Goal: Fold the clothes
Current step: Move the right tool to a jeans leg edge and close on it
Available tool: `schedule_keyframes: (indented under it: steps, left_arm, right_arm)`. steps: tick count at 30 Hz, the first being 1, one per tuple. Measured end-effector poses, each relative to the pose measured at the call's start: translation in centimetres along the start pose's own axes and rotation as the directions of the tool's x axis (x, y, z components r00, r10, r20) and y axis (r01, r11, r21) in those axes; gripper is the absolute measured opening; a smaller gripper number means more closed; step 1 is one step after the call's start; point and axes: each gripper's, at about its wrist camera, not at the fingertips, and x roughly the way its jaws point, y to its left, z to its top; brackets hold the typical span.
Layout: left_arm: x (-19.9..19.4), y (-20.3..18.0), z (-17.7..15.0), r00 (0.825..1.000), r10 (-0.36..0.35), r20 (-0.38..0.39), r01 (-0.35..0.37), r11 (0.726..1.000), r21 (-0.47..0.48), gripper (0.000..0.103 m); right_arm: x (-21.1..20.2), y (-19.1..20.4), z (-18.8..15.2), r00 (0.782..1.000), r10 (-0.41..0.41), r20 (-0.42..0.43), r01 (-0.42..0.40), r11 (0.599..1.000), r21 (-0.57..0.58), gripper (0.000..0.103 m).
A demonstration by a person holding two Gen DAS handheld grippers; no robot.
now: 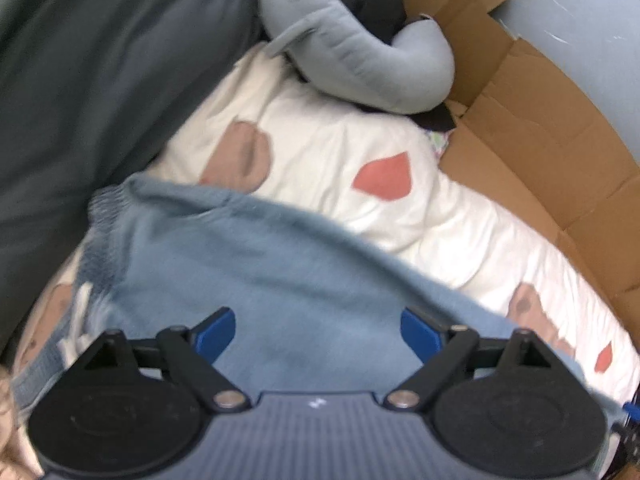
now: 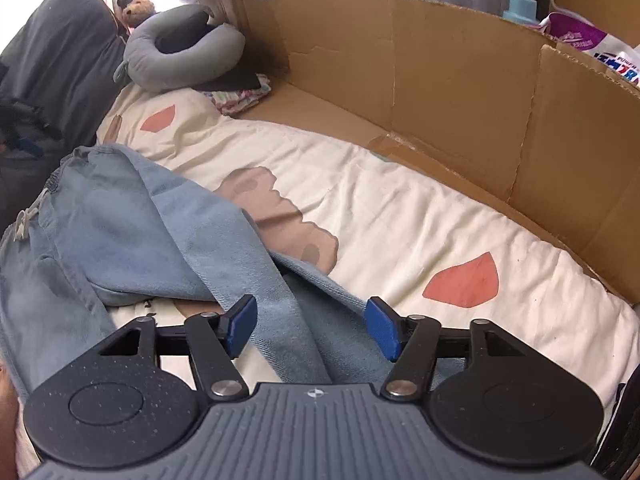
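Surface: cream bedspread [image 2: 400, 224] with brown bear shapes and coral patches, wrinkled, spread over a bed. Brown cardboard wall [image 2: 460, 92] stands along the far edge, beyond the right gripper's fingertips; grey-blue wall behind it. Dark grey pillow [image 1: 100, 80] lies off to the left of the left gripper's fingers.

Task item: light blue denim trousers [image 2: 132, 236] with an elastic waistband and pale drawstring, lying crumpled on the bedspread. In the right wrist view one leg runs down between the fingers; the waistband sits ahead and left of the left finger.

Left gripper [image 1: 318, 336]: blue pads spread wide, above the denim; the view is blurred, no pad seen pressing the cloth. Right gripper [image 2: 312, 328]: pads apart, cloth passing between them, not pinched.

Around: grey neck pillow [image 2: 180, 46], curled, far ahead and left of the right fingers, resting on dark folded items and a small patterned cloth. A soft toy [image 2: 136, 4] behind it. Beyond the cardboard, far right: a blue bottle cap [image 2: 520, 6] and a purple-and-white package [image 2: 584, 40].
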Motion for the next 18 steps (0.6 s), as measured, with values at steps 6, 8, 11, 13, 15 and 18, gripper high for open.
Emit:
schedule_keyframes:
  steps: [6,8,11,13,15,18]
  left_arm:
    - [3.0,-2.0,2.2,0.998,-0.055,0.014,0.055,0.998,0.003,0.091]
    - [4.0,-2.4,2.5,0.998,-0.067,0.002,0.067,0.998,0.010,0.091]
    - [5.4,-3.0,2.6,0.995,-0.094,-0.021,0.094,0.995,0.024,0.091]
    - [6.0,-3.5,2.6,0.993,-0.117,-0.020,0.118,0.992,0.038,0.091]
    - [6.2,-3.9,2.5,0.989,-0.145,-0.007,0.145,0.988,0.054,0.091]
    - [6.6,-4.2,2.6,0.980,-0.195,-0.027,0.196,0.979,0.050,0.091]
  right_arm:
    - [1.0,0.4,-1.4,0.998,-0.067,0.002,0.067,0.998,-0.008,0.073]
    - [0.9,0.6,-1.8,0.996,-0.090,0.001,0.090,0.996,-0.010,0.075]
    - [1.1,0.8,-2.6,0.992,-0.123,-0.021,0.123,0.992,-0.005,0.075]
    - [1.2,0.9,-3.1,0.989,-0.144,-0.040,0.143,0.990,-0.016,0.075]
    - [1.2,1.2,-3.6,0.985,-0.167,-0.047,0.165,0.985,-0.042,0.075]
    - [0.9,1.2,-3.8,0.979,-0.203,-0.034,0.202,0.979,-0.034,0.075]
